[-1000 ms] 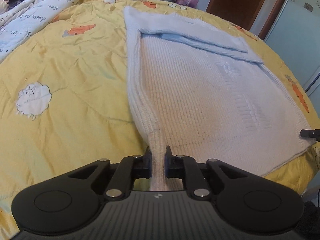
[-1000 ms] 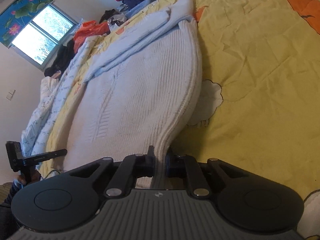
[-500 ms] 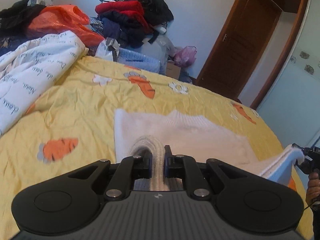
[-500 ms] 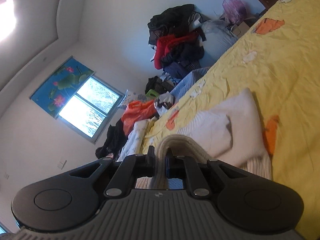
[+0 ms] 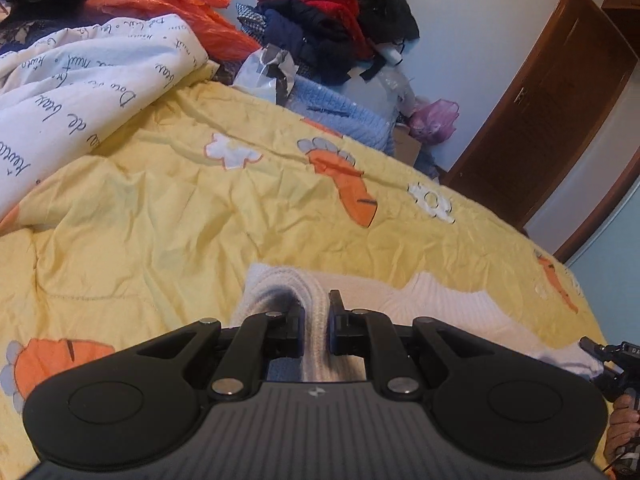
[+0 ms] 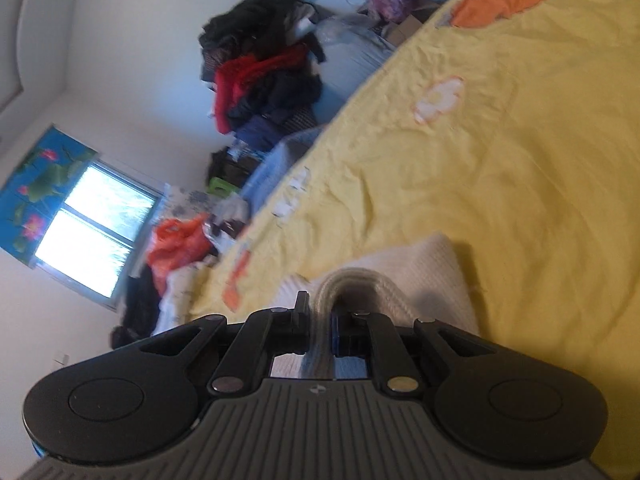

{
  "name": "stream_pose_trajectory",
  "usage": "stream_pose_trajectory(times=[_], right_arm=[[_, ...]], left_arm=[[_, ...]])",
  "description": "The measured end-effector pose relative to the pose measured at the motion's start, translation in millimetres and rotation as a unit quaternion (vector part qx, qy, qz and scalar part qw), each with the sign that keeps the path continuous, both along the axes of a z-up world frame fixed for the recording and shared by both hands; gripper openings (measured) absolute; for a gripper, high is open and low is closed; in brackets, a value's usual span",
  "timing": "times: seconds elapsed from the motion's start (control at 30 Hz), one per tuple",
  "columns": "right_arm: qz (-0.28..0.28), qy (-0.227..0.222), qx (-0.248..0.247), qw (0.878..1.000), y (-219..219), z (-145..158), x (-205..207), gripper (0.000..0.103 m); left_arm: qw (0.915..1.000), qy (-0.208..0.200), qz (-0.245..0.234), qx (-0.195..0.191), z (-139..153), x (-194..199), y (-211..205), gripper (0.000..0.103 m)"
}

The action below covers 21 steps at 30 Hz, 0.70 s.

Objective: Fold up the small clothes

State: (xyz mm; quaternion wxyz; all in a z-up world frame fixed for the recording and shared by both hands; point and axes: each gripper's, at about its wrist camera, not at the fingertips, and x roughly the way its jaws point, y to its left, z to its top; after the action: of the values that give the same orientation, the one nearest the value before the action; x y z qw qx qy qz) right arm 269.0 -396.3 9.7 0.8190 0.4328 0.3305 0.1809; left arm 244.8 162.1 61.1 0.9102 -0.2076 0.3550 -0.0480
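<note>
Both tools are clamped on the ribbed hem of the white knit sweater [image 5: 436, 300], the left gripper [image 5: 316, 322] and right gripper [image 6: 320, 320] carrying that edge over the body lying on the yellow quilt [image 5: 160, 220]. I'd call this mid-fold, bottom toward the collar. Next, lay the hem down square, then let go.

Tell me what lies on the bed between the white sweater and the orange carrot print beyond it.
Only bare yellow quilt lies between the sweater and the carrot print, in the left wrist view.
</note>
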Motion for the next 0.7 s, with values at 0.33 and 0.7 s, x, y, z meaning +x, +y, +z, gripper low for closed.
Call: stream_pose_trajectory(times=[0.33, 0.7], right_arm=[[-0.033, 0.006, -0.017, 0.999, 2.1, -6.0, 2.5, 0.065], [-0.030, -0.007, -0.007, 1.000, -11.8, -2.0, -159.2, 0.066]], left_arm=[[0.9981, -0.012, -0.021, -0.057, -18.3, -7.4, 8.2, 0.065], [0.9958, -0.018, 0.080, -0.042, -7.0, -109.6, 25.6, 0.083]])
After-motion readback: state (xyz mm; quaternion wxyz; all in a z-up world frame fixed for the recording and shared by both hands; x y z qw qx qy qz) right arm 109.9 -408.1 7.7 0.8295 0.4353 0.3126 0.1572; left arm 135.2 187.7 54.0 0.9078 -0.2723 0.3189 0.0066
